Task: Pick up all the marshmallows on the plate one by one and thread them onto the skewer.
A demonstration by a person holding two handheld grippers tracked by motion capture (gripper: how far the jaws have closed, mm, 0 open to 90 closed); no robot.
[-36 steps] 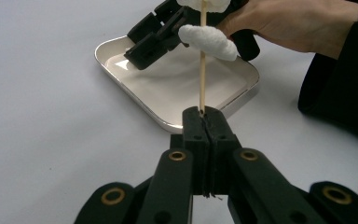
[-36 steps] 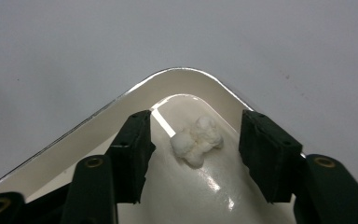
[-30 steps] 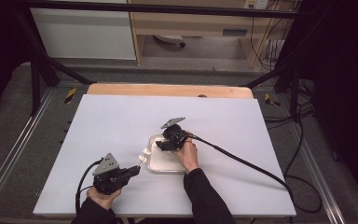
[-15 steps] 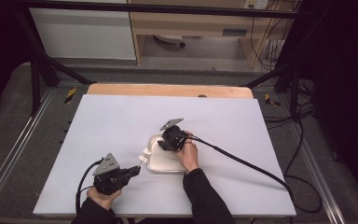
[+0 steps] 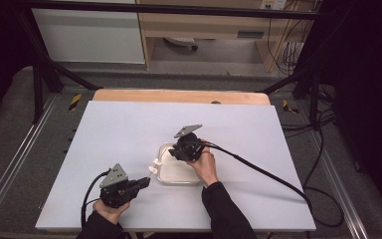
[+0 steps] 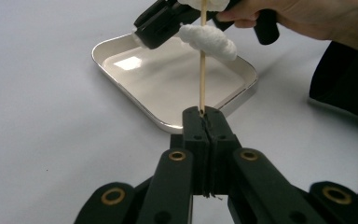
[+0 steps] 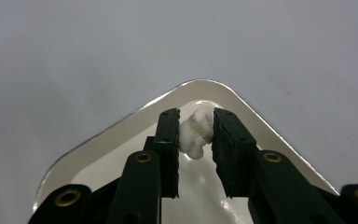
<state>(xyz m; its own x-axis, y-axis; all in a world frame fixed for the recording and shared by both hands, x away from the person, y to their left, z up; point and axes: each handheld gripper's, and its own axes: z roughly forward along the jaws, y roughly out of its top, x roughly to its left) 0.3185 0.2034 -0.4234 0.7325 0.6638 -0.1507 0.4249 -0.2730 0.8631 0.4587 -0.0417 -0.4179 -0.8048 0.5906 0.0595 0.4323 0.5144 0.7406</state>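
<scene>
From the high view I see little change against a second ago: my right gripper (image 5: 175, 151) has stayed over the far left corner of the white tray (image 5: 179, 175), shifted only slightly, and my left gripper (image 5: 144, 182) is still low on the table (image 5: 129, 129) near the front edge, aimed toward the tray. Something small and white (image 5: 154, 166) sits just off the left gripper's tip, beside the tray's left rim; at this size I can't make out what it is. The right gripper's jaws are hidden under its own body and grey plate here, so I can't read them from above. My right hand (image 5: 206, 167) rests over the tray's right part, covering some of it.

In the left gripper view the jaws are clenched on the lower end of a thin wooden skewer (image 6: 202, 70), which stands upright from the tips. A white fluffy lump (image 6: 208, 40) is threaded on the skewer partway up, and a second piece at the top is cut off by the frame. Behind it lies the tray (image 6: 121, 74), shallow and glossy, with the right gripper (image 6: 161, 28) above its far edge, its tips blurred.

In the right gripper view the jaws are partly closed, pinching a small white fluffy piece (image 7: 196, 132) between the pads, held above a corner of the tray (image 7: 121, 123). The tray's nearer part is cut off by the jaws.
</scene>
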